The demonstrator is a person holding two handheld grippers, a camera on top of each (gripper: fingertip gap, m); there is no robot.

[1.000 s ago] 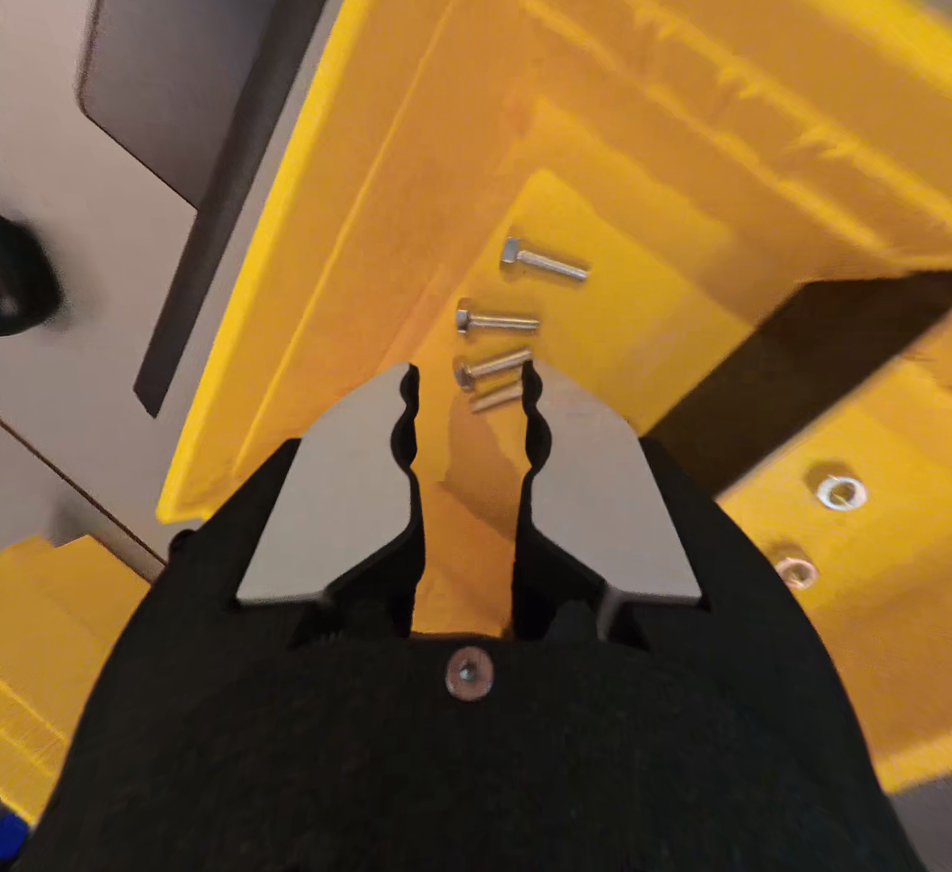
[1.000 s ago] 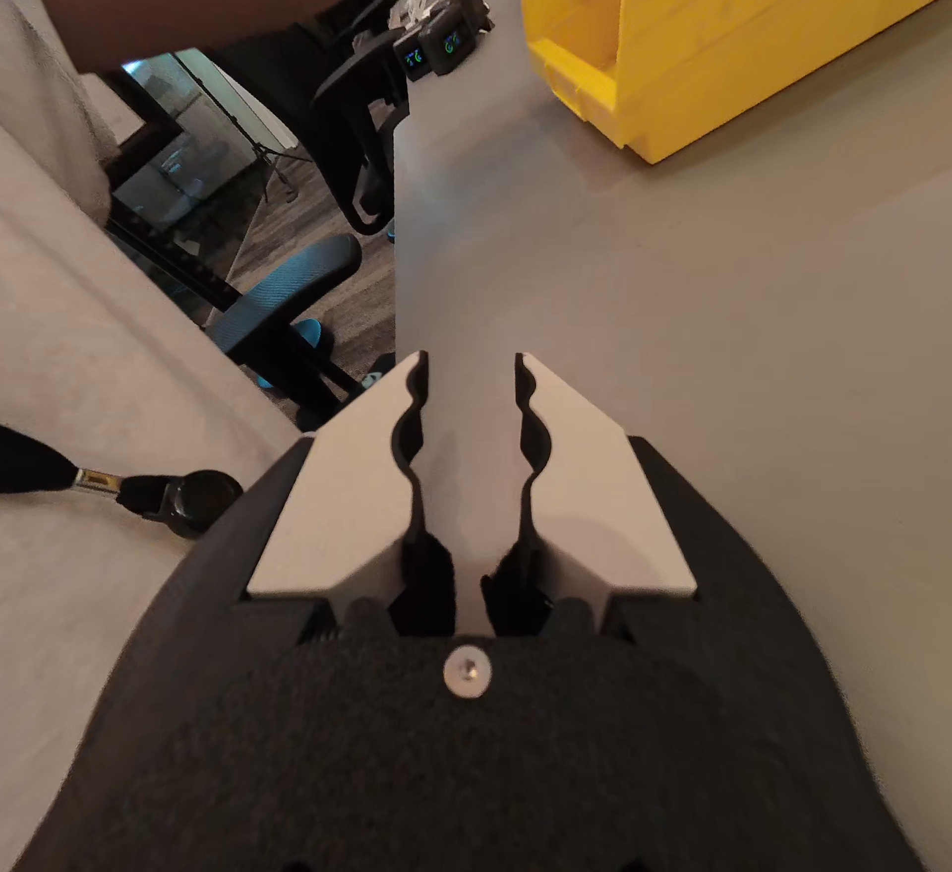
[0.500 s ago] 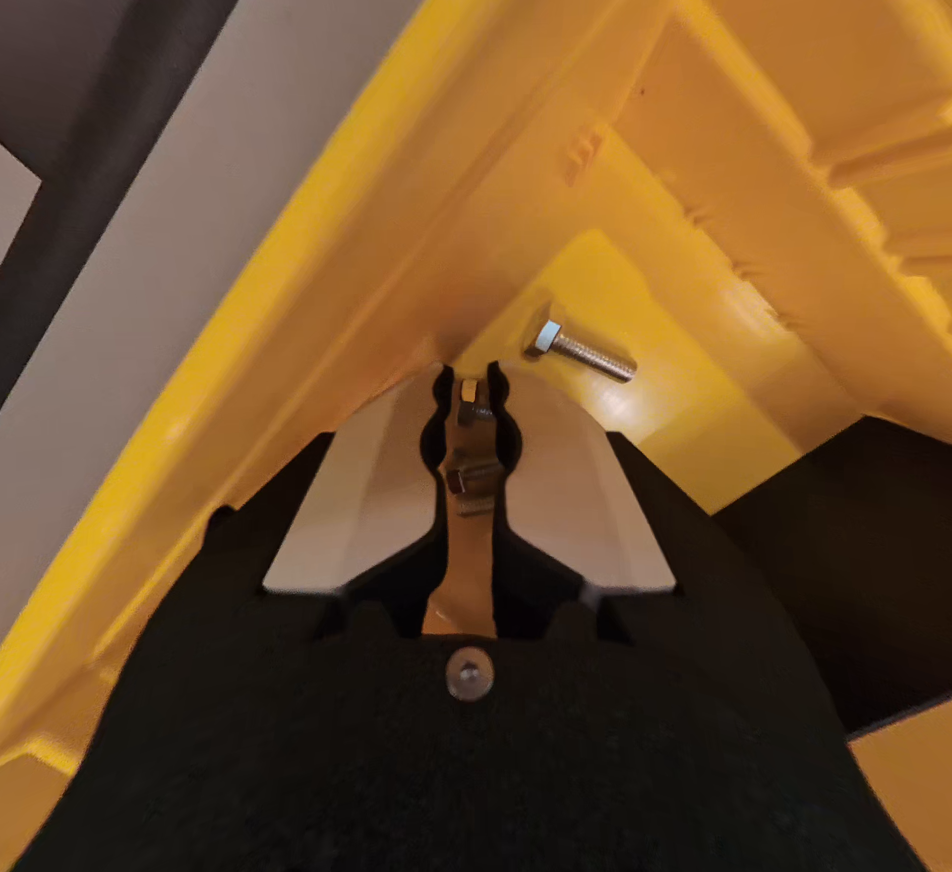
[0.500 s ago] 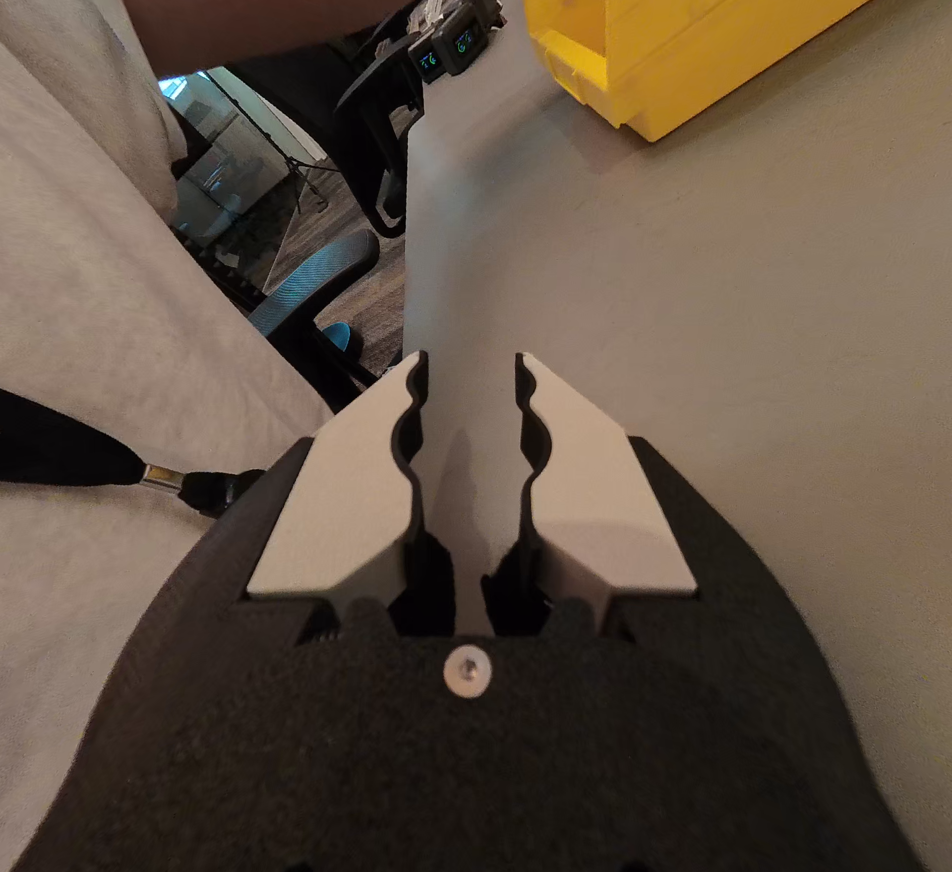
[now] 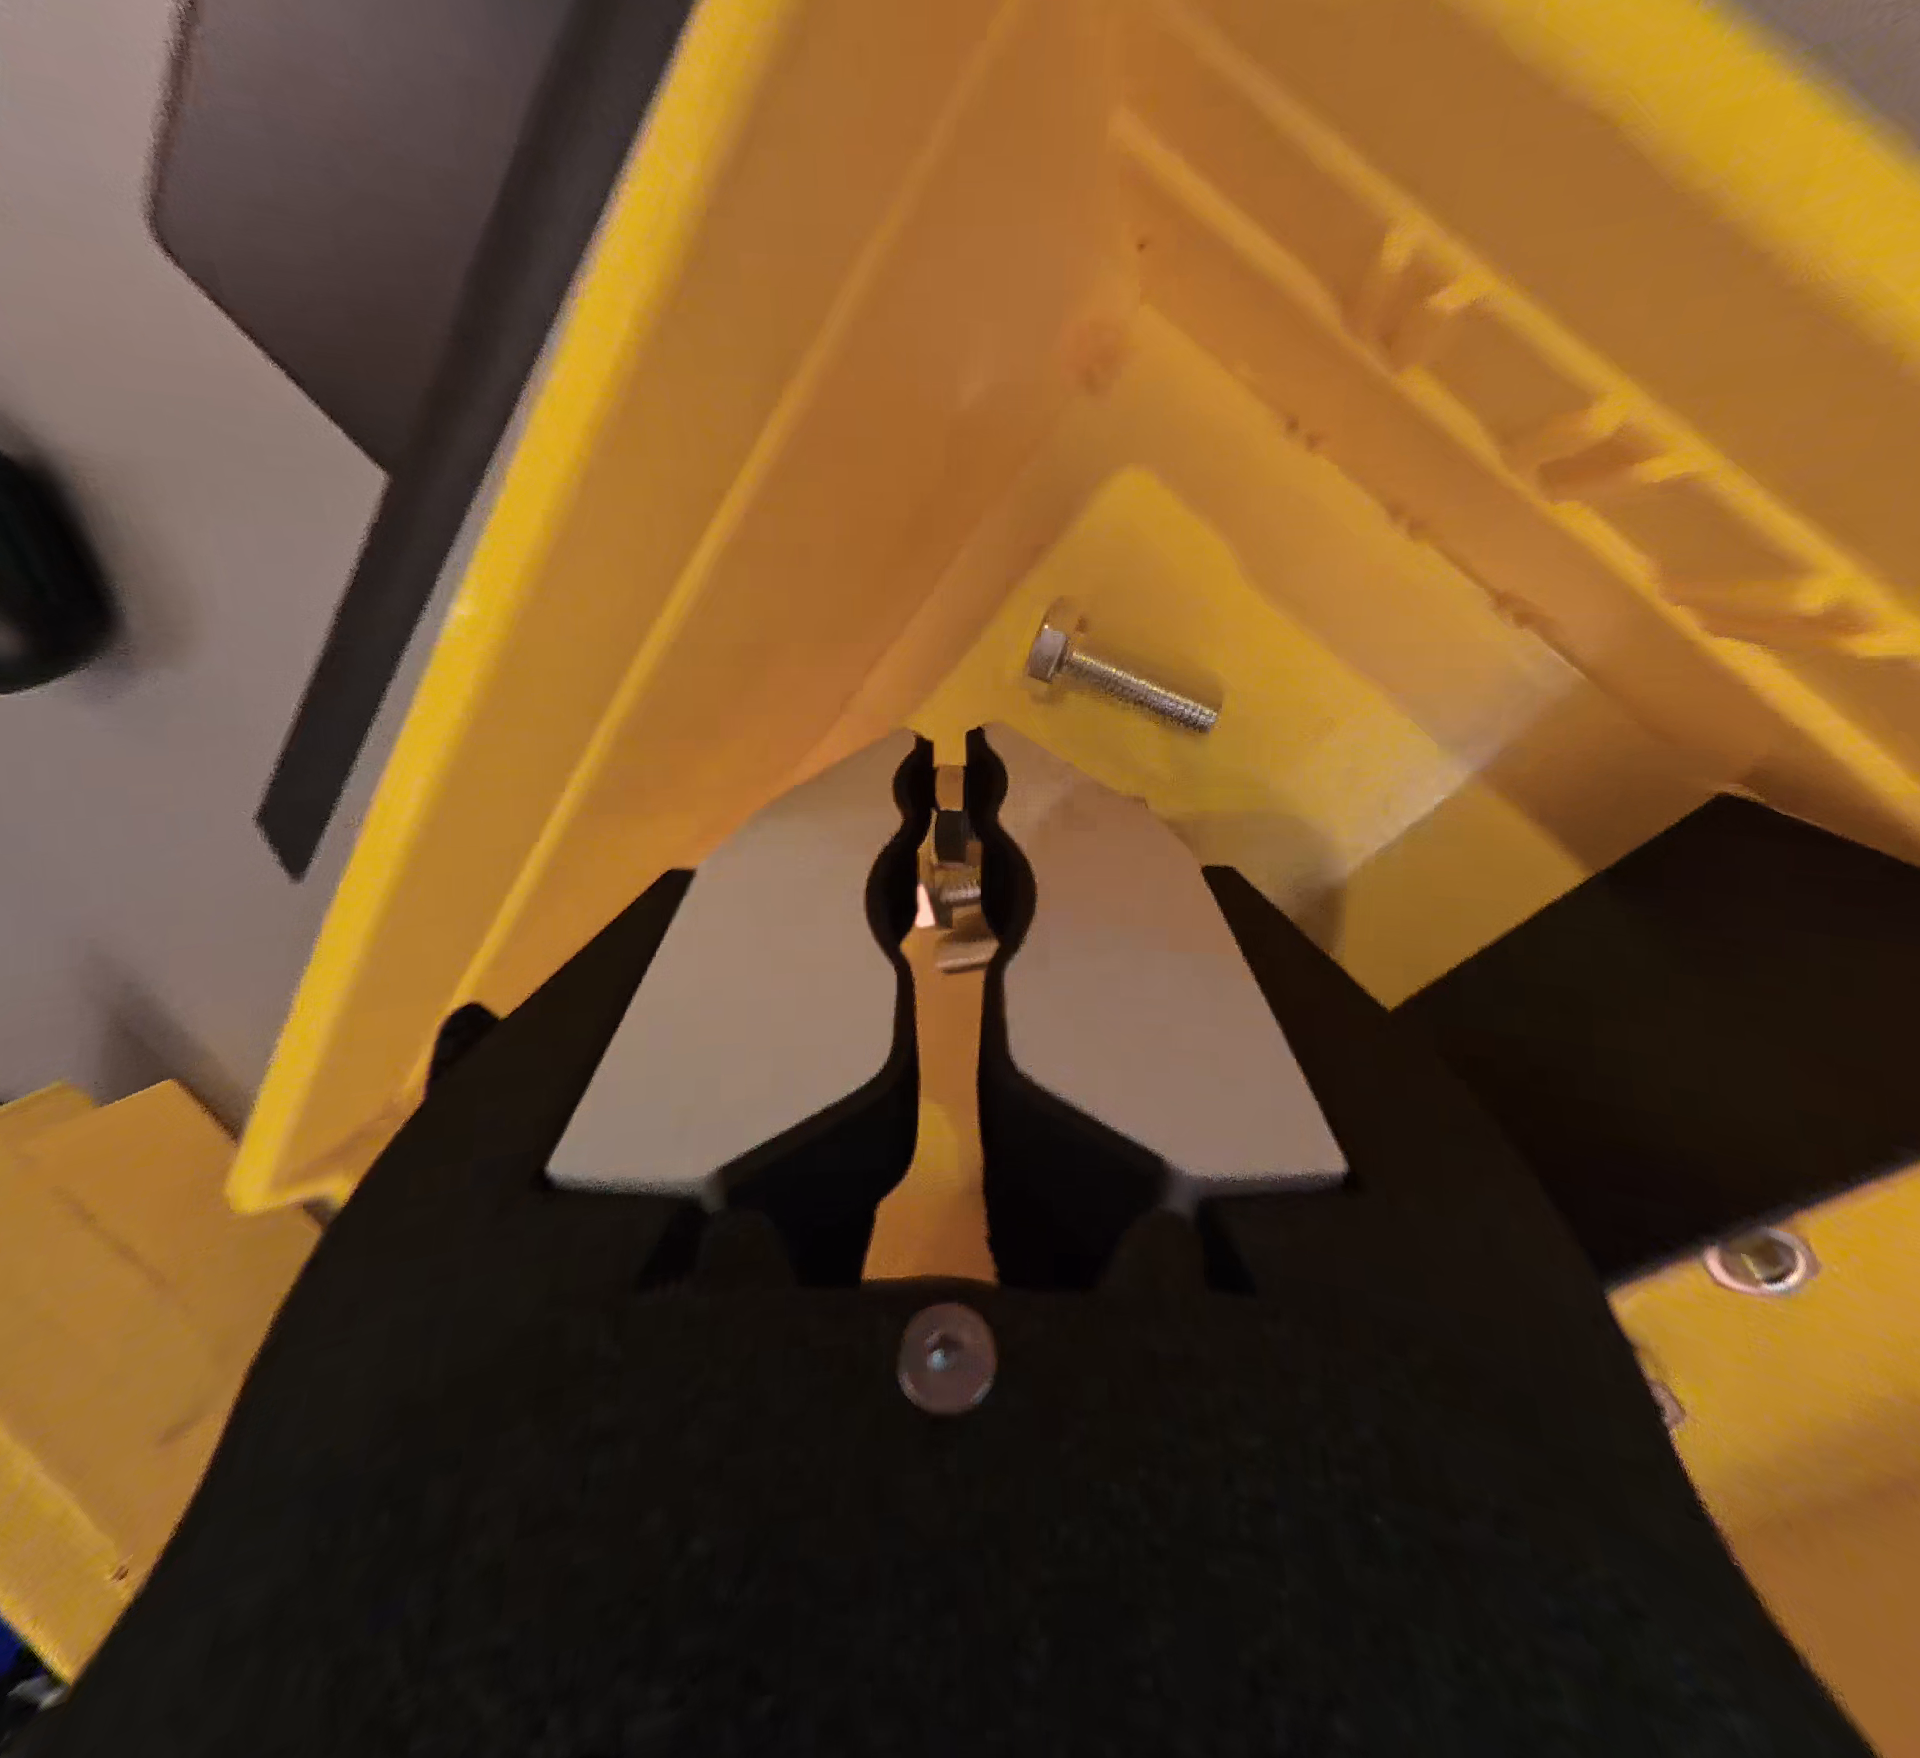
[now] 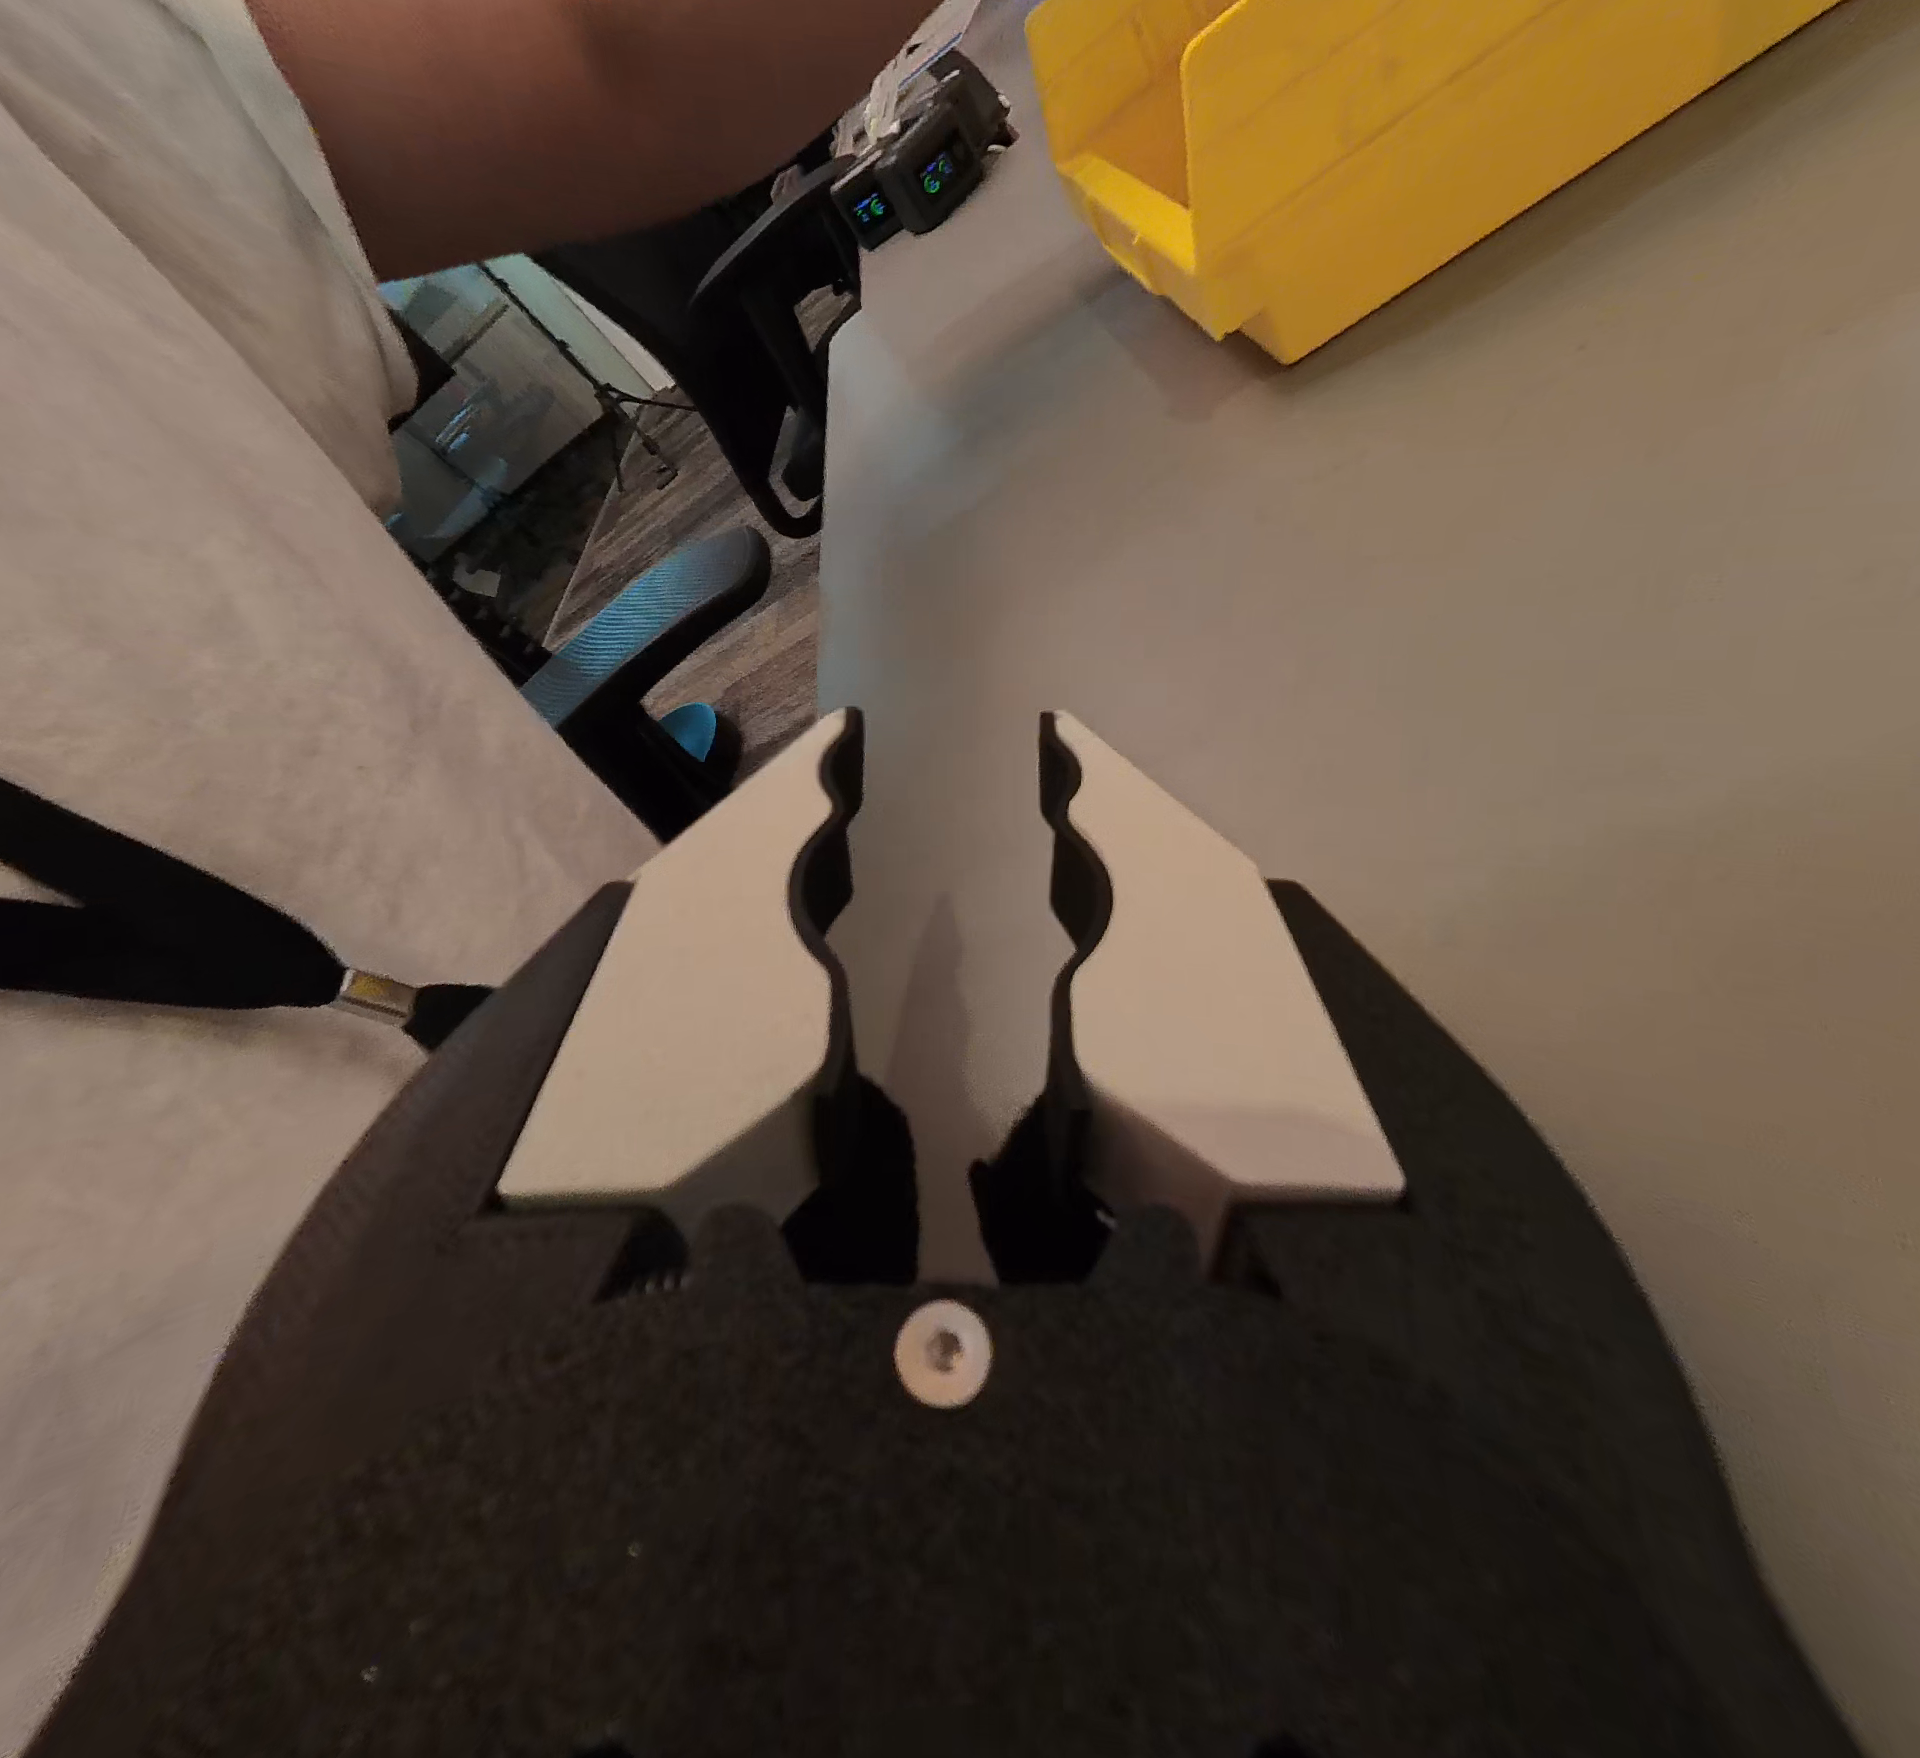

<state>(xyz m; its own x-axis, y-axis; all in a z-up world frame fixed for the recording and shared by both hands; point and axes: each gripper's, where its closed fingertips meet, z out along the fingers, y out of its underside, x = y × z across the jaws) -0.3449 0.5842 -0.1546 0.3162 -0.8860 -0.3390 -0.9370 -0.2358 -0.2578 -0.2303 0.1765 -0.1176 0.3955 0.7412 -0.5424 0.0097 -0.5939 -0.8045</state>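
Left claw (image 5: 951, 747) inside yellow bin (image 5: 831, 358), clenched on small steel bolt (image 5: 954, 882): light, rigid, slick, best pinched across the shank. Second bolt (image 5: 1122, 678) just beside. Right claw (image 6: 951, 737) released above grey surface (image 6: 1455, 669).

Left claw (image 5: 951, 742) fingers largely hide the bolts (image 5: 954, 898) between them.

Yellow bin (image 5: 831, 358), silver bolt (image 5: 1122, 680)
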